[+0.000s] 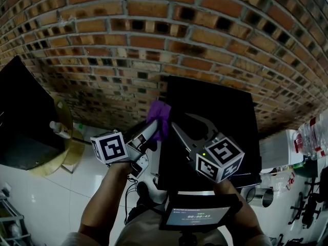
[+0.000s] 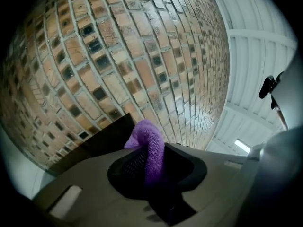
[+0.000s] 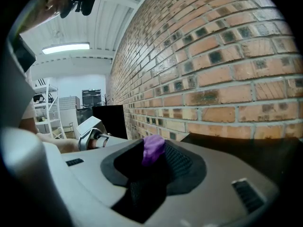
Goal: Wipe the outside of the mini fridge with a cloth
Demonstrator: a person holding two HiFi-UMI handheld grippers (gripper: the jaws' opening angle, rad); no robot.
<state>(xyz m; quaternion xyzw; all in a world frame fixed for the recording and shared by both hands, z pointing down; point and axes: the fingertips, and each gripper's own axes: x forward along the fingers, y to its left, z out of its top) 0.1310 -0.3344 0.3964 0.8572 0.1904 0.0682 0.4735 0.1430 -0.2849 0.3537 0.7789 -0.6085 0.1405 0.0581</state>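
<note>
1. The left gripper (image 1: pixel 154 127) is clenched on a purple terry cloth (image 1: pixel 160 116). The cloth runs up out of its jaws and folds over just past the tips.
2. The cloth sits directly ahead of that gripper, at the left top edge of the black box-shaped mini fridge (image 1: pixel 215 111). The red brick wall (image 1: pixel 154 40) stands close beyond it.
3. The right gripper (image 1: pixel 182 121) lies over the fridge's flat top, just to the right of the left gripper, released with its jaws parted. The cloth's end shows in the gap at its tips; whether a pad touches it cannot be told.
4. Ahead of the right gripper the top runs bare to its back edge at the wall. To its right the top is bare as far as the right edge.
5. To the left of the left gripper and below it there is open room over the white tiled floor (image 1: pixel 31 199). That room ends at a black flat-sided object (image 1: pixel 23 122) well off to the left.
</note>
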